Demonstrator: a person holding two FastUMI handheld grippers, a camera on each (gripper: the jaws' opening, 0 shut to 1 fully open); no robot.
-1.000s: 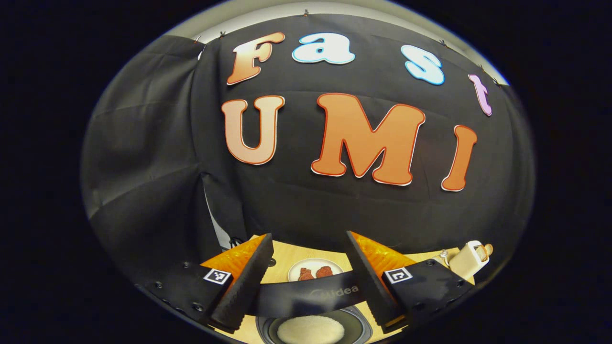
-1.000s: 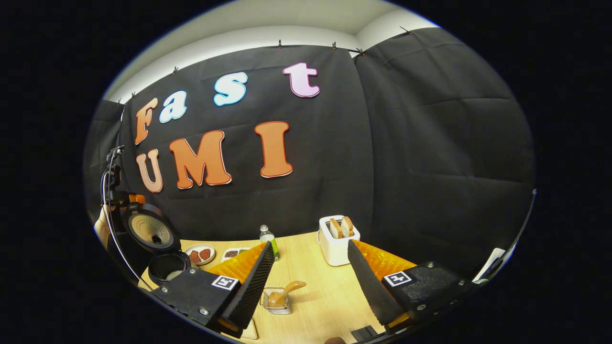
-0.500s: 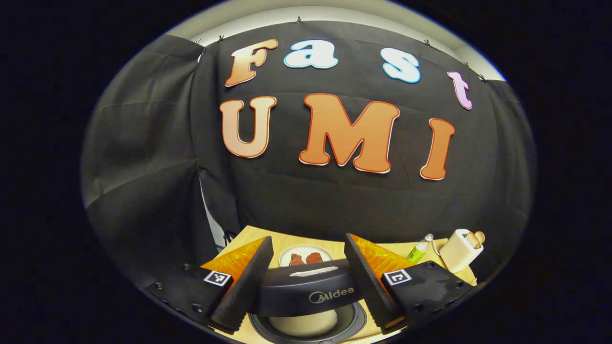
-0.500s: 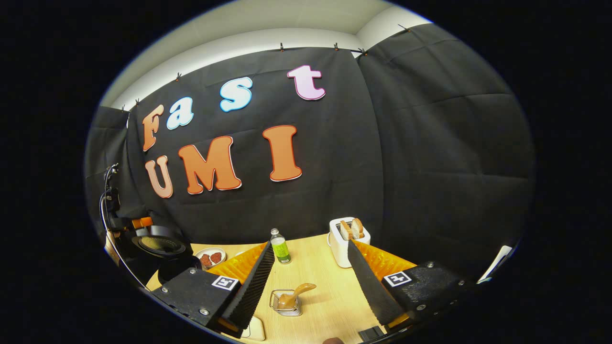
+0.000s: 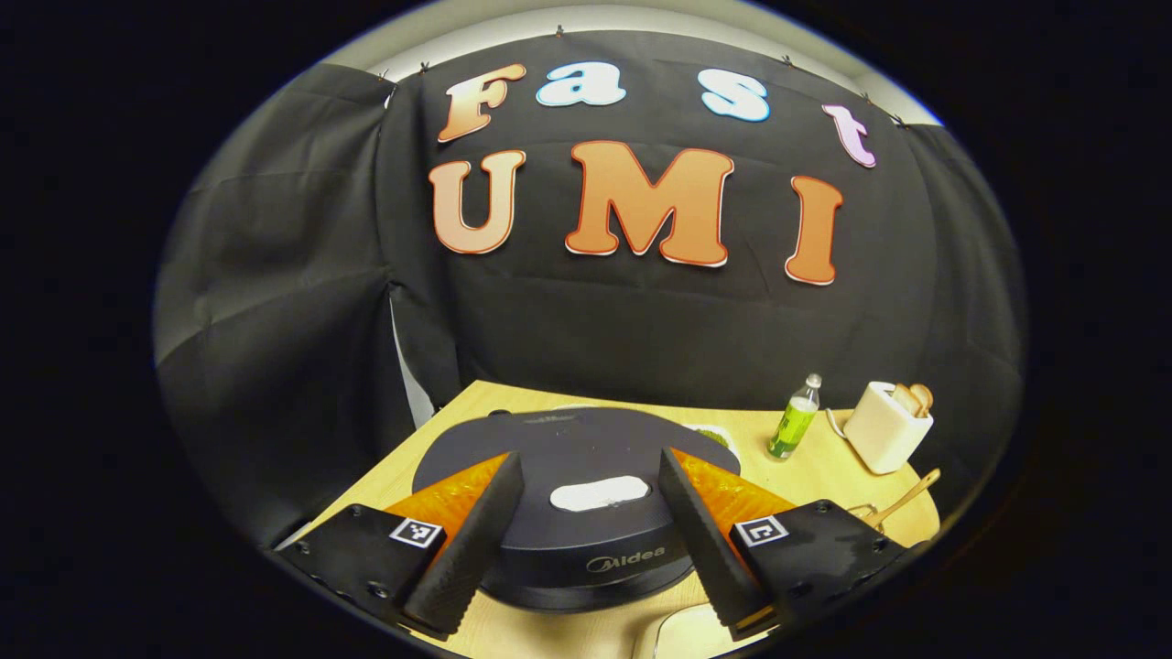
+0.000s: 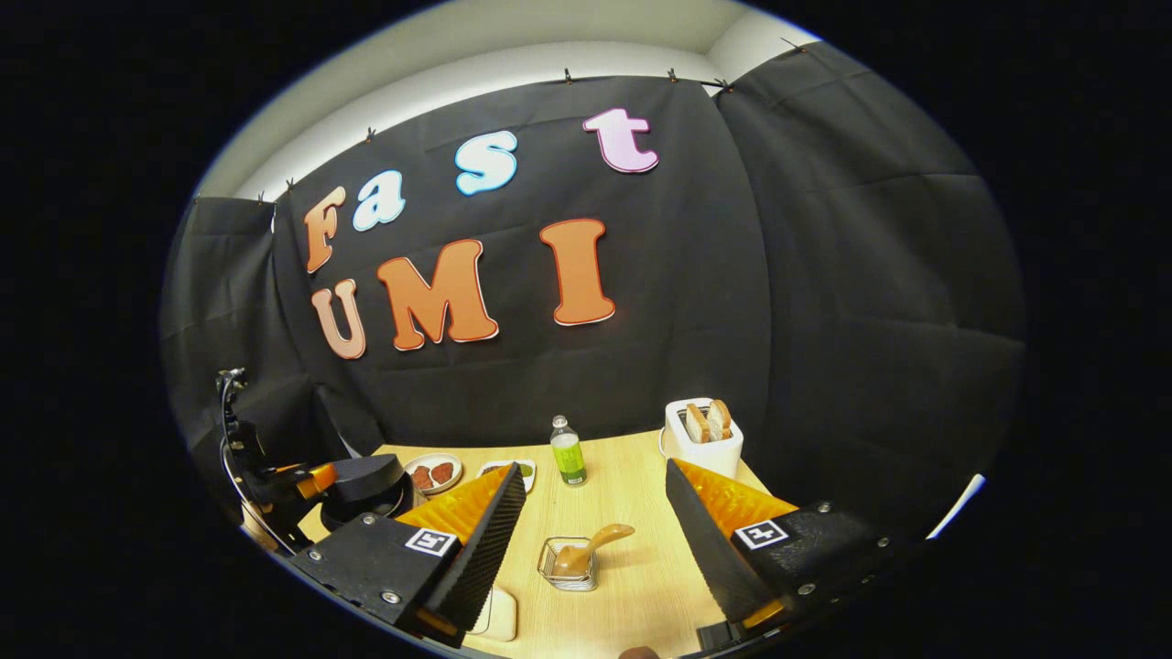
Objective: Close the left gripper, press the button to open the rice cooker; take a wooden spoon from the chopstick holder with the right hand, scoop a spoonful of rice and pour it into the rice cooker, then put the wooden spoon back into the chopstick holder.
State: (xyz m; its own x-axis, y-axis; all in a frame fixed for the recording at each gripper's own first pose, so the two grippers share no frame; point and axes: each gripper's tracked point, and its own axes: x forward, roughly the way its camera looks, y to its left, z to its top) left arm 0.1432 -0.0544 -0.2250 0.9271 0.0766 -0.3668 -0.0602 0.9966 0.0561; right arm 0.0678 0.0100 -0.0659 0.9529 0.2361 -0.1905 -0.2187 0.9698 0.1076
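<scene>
Wooden desk (image 6: pixel 632 586) at six o'clock carries our spoon (image 6: pixel 586 552) in its wire chopstick holder (image 6: pixel 568 577) between the spread-apart right claw (image 6: pixel 593 531), while our left claw (image 5: pixel 586 499), fingers likewise parted, hovers over the closed rice cooker (image 5: pixel 568 448).

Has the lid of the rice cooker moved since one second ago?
Yes. The rice cooker lid stood upright above the pot; now it is lowered over the pot, judged against the plate beside it. In the left gripper view the lid covers the rice.
</scene>
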